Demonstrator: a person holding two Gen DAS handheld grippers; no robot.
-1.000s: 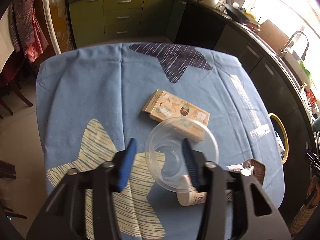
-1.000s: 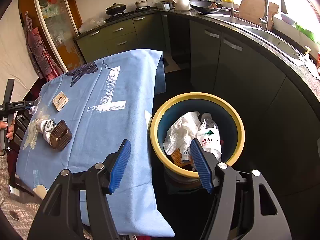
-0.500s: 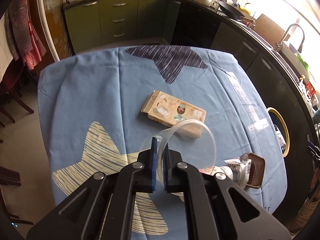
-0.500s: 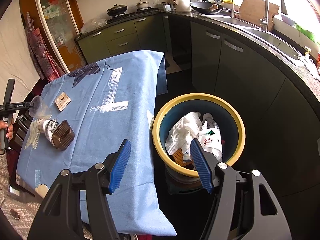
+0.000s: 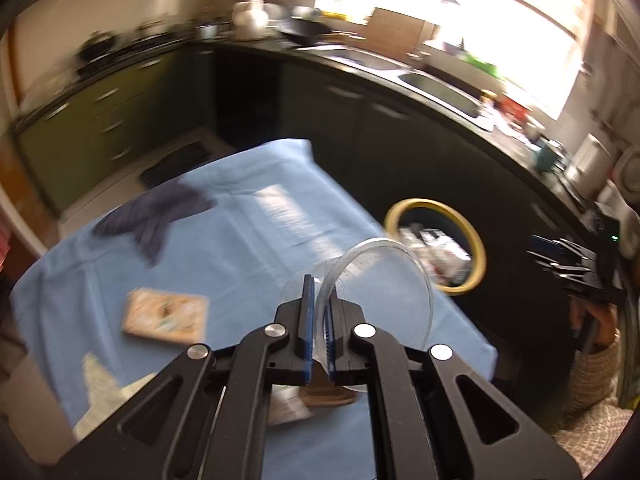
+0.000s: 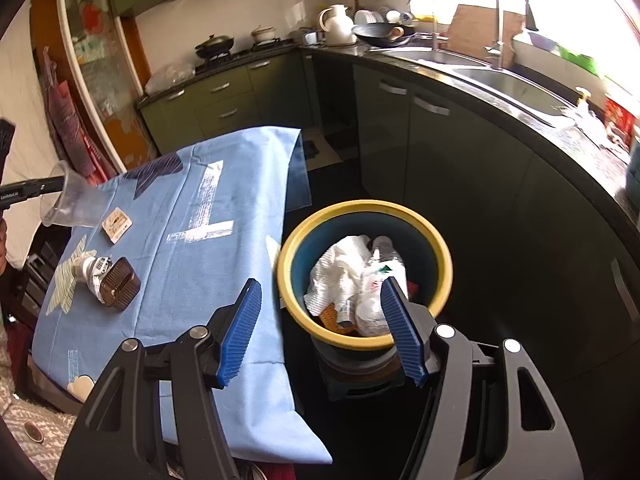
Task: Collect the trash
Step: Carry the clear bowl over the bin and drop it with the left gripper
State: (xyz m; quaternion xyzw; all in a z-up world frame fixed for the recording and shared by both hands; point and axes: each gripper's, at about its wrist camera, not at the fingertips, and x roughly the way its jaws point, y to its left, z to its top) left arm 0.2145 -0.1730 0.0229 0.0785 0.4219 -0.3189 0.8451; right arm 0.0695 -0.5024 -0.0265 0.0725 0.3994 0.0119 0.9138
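Observation:
My left gripper (image 5: 318,312) is shut on the rim of a clear plastic cup (image 5: 384,280) and holds it in the air above the blue tablecloth (image 5: 248,240). The cup also shows in the right wrist view (image 6: 72,200), lifted at the table's far left. The yellow-rimmed trash bin (image 6: 366,208) stands on the floor beside the table and holds white paper and a plastic bottle. My right gripper (image 6: 320,320) is open and empty, hovering over the bin's near rim. A small carton (image 5: 166,316), a white bottle (image 6: 90,268) and a brown tray (image 6: 120,290) lie on the table.
Dark kitchen cabinets (image 6: 460,152) with a sink and worktop curve around behind the bin. Green drawers (image 6: 224,100) stand at the back. The left wrist view is blurred by motion.
My left gripper closed on the cup's rim, lifted it off the table and swung right toward the bin. My right gripper stayed open over the bin.

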